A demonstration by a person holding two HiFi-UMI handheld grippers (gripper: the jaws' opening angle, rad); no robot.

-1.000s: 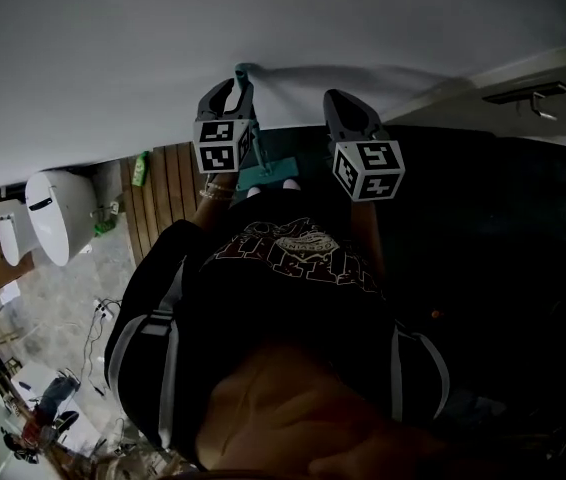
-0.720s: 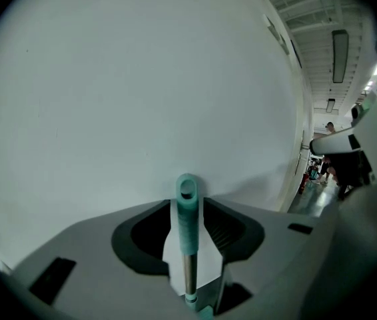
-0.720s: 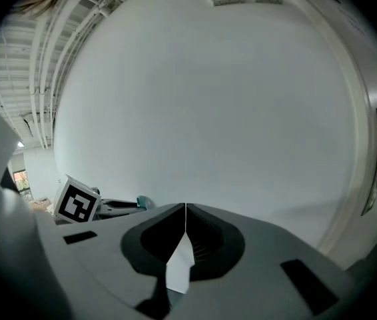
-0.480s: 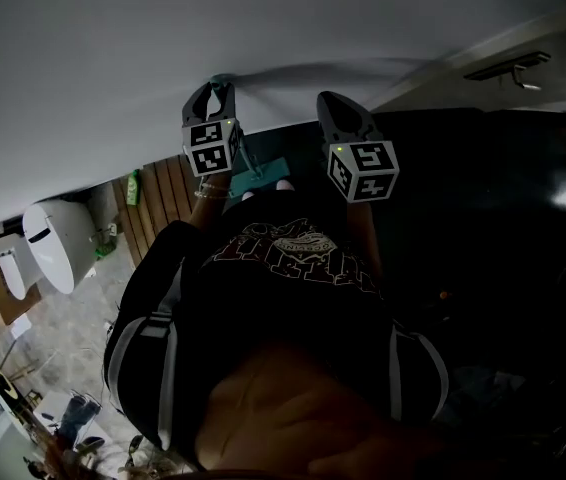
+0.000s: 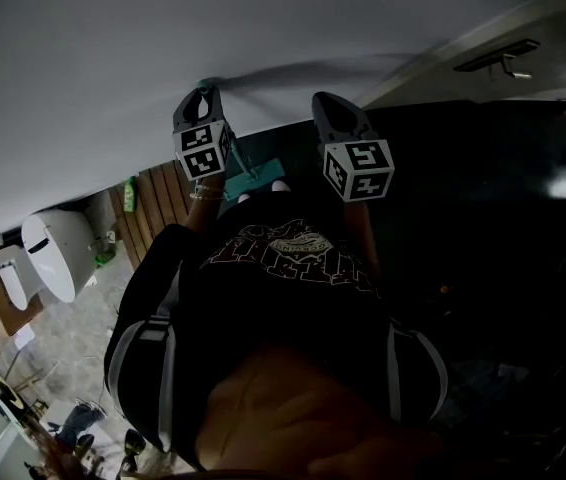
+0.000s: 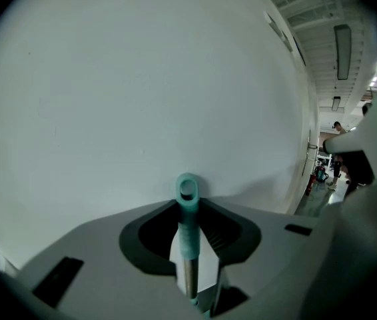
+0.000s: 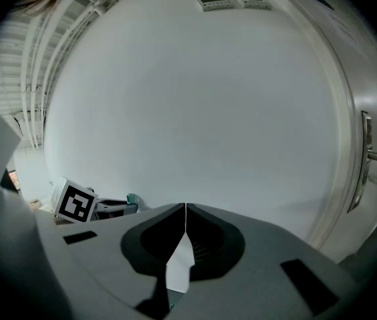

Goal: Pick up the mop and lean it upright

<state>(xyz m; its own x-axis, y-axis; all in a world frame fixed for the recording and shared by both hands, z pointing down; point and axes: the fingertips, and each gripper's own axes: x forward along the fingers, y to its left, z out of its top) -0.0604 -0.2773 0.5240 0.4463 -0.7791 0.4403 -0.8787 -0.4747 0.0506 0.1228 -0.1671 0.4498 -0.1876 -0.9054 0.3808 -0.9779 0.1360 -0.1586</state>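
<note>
In the head view, you are holding the left gripper point(image 5: 203, 93) up close to the wall point(image 5: 103, 38), at the top end of the mop handle point(image 5: 238, 156). The handle is running down from the wall to the teal mop head point(image 5: 263, 171), which is lying farther out from the wall. The right gripper point(image 5: 325, 106) is waiting near the wall too.

In the left gripper view, the jaws are closing with the handle's teal cap between them. A gap is showing at one side, so I judge you are only steadying the cap against the wall.

In the right gripper view, the jaws are resting together on nothing, probably because this lean is needing one gripper only.
</note>
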